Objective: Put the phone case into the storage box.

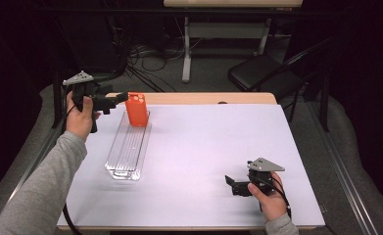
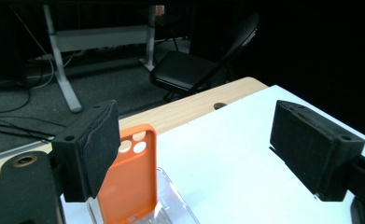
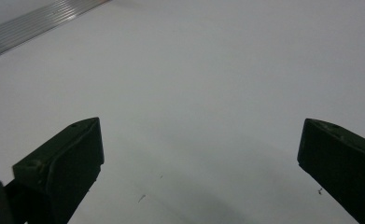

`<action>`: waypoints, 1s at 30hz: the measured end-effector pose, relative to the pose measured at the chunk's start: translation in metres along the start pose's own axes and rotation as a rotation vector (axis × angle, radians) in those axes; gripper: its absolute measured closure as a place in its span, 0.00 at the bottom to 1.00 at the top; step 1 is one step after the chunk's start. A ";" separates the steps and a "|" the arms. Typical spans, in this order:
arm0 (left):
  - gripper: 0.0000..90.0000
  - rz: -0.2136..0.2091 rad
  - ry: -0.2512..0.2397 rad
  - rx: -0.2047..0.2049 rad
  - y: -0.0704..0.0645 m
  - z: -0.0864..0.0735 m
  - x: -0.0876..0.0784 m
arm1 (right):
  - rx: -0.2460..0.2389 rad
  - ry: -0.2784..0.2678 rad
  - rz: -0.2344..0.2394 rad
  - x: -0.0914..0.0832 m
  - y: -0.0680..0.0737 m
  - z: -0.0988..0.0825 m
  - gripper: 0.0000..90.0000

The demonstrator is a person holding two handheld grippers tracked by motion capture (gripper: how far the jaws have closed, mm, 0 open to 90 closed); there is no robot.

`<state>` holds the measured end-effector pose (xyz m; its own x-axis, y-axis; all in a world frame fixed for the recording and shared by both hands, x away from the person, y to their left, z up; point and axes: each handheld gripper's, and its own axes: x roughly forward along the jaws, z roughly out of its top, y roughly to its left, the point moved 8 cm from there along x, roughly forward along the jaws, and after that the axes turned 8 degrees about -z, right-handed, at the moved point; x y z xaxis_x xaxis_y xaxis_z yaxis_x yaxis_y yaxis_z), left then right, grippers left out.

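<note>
The left gripper (image 1: 122,97) hangs above the table's far-left edge with its jaws spread wide and nothing gripped. Just past its fingertips the orange phone case (image 1: 137,109) stands upright in the far end of the clear ribbed tray (image 1: 127,152); in the left gripper view the case (image 2: 129,182), smooth with round camera cut-outs, sits beside the left pad (image 2: 101,147), partly behind it. The right gripper (image 1: 234,185) rests low near the front edge, jaws wide, with bare white tabletop (image 3: 208,93) ahead of it and the tray's ribbed corner (image 3: 31,25) far off.
</note>
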<state>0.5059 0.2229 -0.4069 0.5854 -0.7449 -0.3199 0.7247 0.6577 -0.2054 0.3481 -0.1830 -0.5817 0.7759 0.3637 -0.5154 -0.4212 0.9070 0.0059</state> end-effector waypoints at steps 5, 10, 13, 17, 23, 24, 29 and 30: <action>0.18 0.008 0.029 0.030 -0.006 -0.001 -0.003 | 0.000 0.004 0.003 0.000 0.001 0.000 0.00; 0.17 0.009 0.073 0.058 -0.014 -0.005 0.000 | -0.004 -0.001 0.000 0.000 0.000 0.000 0.00; 0.17 -0.005 0.087 0.077 -0.021 -0.006 0.000 | 0.000 -0.006 -0.004 -0.001 0.000 0.001 0.00; 0.17 -0.008 0.087 0.089 -0.028 -0.006 0.000 | 0.008 -0.013 -0.005 -0.002 -0.001 0.003 0.00; 0.16 -0.015 0.111 0.106 -0.039 -0.009 -0.001 | 0.012 -0.029 -0.001 -0.003 -0.001 0.005 0.00; 0.16 -0.015 0.118 0.108 -0.041 -0.010 -0.001 | 0.014 -0.028 -0.003 -0.004 -0.001 0.006 0.00; 0.16 -0.036 0.120 0.119 -0.052 -0.014 -0.003 | 0.013 -0.033 0.000 -0.004 -0.002 0.006 0.00; 0.16 -0.040 0.122 0.120 -0.055 -0.015 -0.004 | 0.014 -0.032 -0.001 -0.004 -0.002 0.006 0.00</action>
<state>0.4579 0.1911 -0.4082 0.5121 -0.7465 -0.4249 0.7892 0.6042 -0.1103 0.3487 -0.1849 -0.5741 0.7908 0.3695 -0.4880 -0.4144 0.9099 0.0175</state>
